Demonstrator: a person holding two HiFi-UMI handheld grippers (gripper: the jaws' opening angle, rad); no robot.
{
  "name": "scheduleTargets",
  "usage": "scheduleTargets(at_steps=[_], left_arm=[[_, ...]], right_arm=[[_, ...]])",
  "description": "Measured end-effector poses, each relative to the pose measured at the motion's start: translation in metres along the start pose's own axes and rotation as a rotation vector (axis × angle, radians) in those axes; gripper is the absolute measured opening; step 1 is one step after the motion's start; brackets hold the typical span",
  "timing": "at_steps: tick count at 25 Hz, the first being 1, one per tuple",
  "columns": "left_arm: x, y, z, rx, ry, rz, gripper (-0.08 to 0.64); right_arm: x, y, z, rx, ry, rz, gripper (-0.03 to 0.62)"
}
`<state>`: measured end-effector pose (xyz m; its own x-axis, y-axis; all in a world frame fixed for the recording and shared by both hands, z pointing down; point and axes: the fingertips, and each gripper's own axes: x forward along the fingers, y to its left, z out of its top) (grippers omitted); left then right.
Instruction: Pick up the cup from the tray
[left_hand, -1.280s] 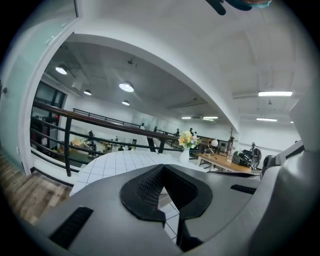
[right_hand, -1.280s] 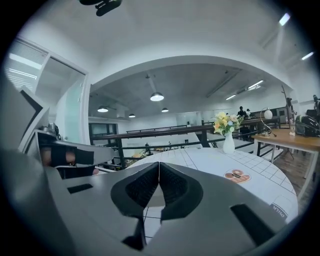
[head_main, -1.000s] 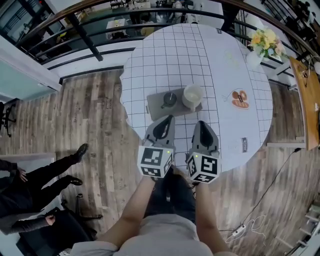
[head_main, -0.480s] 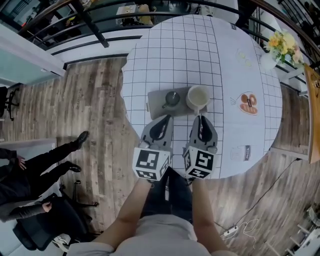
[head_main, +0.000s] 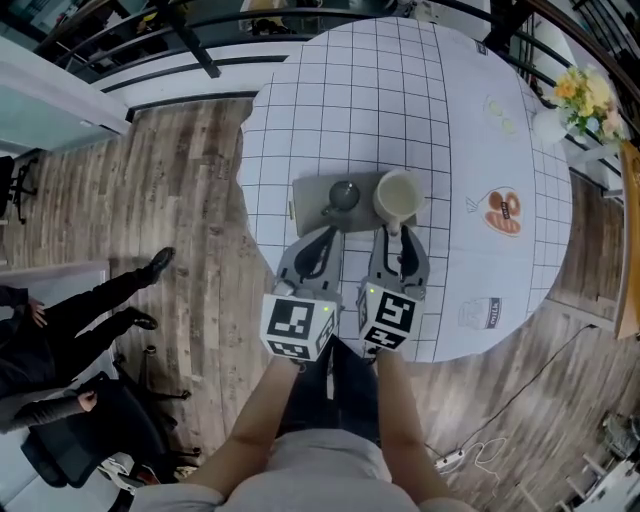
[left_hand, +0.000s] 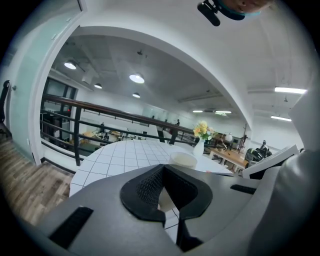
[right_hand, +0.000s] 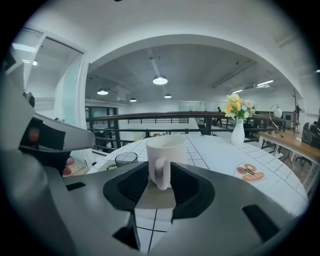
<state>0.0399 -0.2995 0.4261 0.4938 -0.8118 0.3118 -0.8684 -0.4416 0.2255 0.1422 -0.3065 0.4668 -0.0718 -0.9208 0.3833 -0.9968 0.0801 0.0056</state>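
A white cup (head_main: 398, 196) stands on the right end of a grey tray (head_main: 308, 203), beside a small dark lidded pot (head_main: 343, 195). In the right gripper view the cup (right_hand: 164, 159) is straight ahead, its handle turned toward me. My right gripper (right_hand: 160, 177) has just been opening; its jaws stand apart on either side of the handle without pressing on it. In the head view the right gripper (head_main: 397, 238) reaches the tray's near edge. My left gripper (head_main: 320, 252) is shut and empty, just short of the tray below the dark pot. The left gripper view shows the cup's rim (left_hand: 183, 159) beyond the shut gripper (left_hand: 164, 176).
The tray sits near the front edge of a round white gridded table (head_main: 400, 90). A vase of flowers (head_main: 565, 105) stands at the far right, an orange printed coaster (head_main: 503, 212) right of the tray. A seated person's legs (head_main: 90, 315) are at left; a railing (right_hand: 150, 125) runs behind.
Both grippers have moved forward and down toward the tray. The right gripper's jaws, shut before, now stand apart at the cup's handle. The left gripper stays shut.
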Motion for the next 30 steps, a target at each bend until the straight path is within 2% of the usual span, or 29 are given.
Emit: scheduleTargets(at_steps=[12, 17, 30], left_arm=[[0.005, 0.0, -0.004, -0.005, 0.012, -0.004, 0.008], [0.003, 0.003, -0.008, -0.007, 0.023, 0.0, 0.008], [0.0, 0.007, -0.01, -0.018, 0.021, 0.022, 0.008]], right_arm=[[0.012, 0.003, -0.003, -0.026, -0.006, -0.015, 0.112], [0.015, -0.003, -0.004, -0.036, -0.004, -0.05, 0.049], [0.015, -0.007, 0.005, 0.021, -0.038, 0.0, 0.04]])
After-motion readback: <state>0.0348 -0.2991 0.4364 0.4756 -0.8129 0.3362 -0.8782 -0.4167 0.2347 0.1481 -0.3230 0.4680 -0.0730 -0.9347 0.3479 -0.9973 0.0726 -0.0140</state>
